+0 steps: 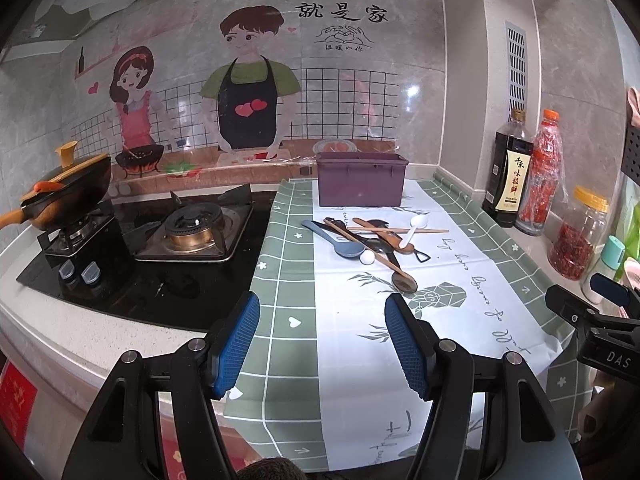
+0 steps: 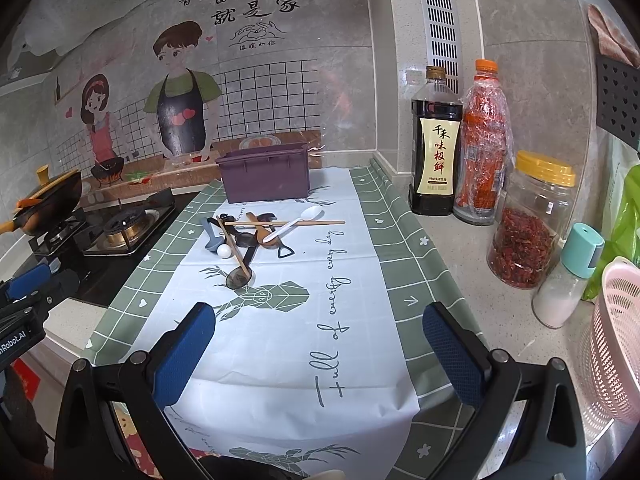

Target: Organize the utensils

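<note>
A pile of utensils (image 1: 368, 240) lies on the green-and-white cloth (image 1: 360, 340): a blue-grey spoon (image 1: 340, 242), white spoons (image 1: 416, 226), wooden spoons and a chopstick (image 1: 396, 230), dark spoons. The pile also shows in the right wrist view (image 2: 256, 236). A purple bin (image 1: 362, 180) stands behind it, also in the right wrist view (image 2: 266, 178). My left gripper (image 1: 322, 344) is open and empty, well short of the pile. My right gripper (image 2: 318, 356) is open and empty, near the cloth's front; it shows at the left wrist view's right edge (image 1: 592, 312).
A gas stove (image 1: 188, 232) and a wok (image 1: 60, 196) stand left of the cloth. A soy sauce bottle (image 2: 436, 148), an orange-capped bottle (image 2: 482, 144), a chili jar (image 2: 528, 224), a small teal-capped bottle (image 2: 568, 280) and a pink basket (image 2: 616, 340) line the right side.
</note>
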Tool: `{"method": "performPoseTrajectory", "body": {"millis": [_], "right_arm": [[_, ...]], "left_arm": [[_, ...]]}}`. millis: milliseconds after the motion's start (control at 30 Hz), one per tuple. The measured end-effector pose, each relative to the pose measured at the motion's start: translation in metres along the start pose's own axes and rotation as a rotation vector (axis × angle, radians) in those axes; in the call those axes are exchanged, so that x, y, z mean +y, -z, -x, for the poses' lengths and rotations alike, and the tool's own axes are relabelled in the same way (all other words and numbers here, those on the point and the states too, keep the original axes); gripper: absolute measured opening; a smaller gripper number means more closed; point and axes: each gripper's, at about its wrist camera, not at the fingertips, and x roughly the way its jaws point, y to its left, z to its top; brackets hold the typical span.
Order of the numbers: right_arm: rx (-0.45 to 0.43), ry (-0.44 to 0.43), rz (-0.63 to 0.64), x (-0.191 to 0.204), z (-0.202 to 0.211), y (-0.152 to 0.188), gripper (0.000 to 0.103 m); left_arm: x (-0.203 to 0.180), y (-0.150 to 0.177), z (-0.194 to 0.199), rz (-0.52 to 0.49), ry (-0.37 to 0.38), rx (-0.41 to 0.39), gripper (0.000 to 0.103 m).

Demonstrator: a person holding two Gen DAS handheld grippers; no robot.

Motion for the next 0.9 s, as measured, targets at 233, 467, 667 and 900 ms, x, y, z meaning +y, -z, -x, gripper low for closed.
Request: {"method": "performPoseTrajectory", "body": {"millis": [233, 467, 667, 900], "right_arm": [[0.002, -0.002, 0.001, -0.0013, -0.0018, 0.0000, 0.103], [0.002, -0.001, -0.002, -0.0021, -0.0025, -0.0004, 0.103], [0.003, -0.002, -0.001, -0.0026, -0.0035, -0.0007, 0.103], [0.003, -0.002, -0.003, -0.0035, -0.0051, -0.0014, 0.103]], "left_arm": [[-0.0004, 0.0002, -0.0002, 0.000, 0.000, 0.000, 0.066], [-0.0004, 0.0000, -0.0002, 0.000, 0.000, 0.000, 0.066], [-0.0006, 0.0007, -0.0007, 0.001, 0.000, 0.003, 0.066], [-0.0009, 0.0012, -0.0019, 0.001, 0.001, 0.005, 0.066]]}}
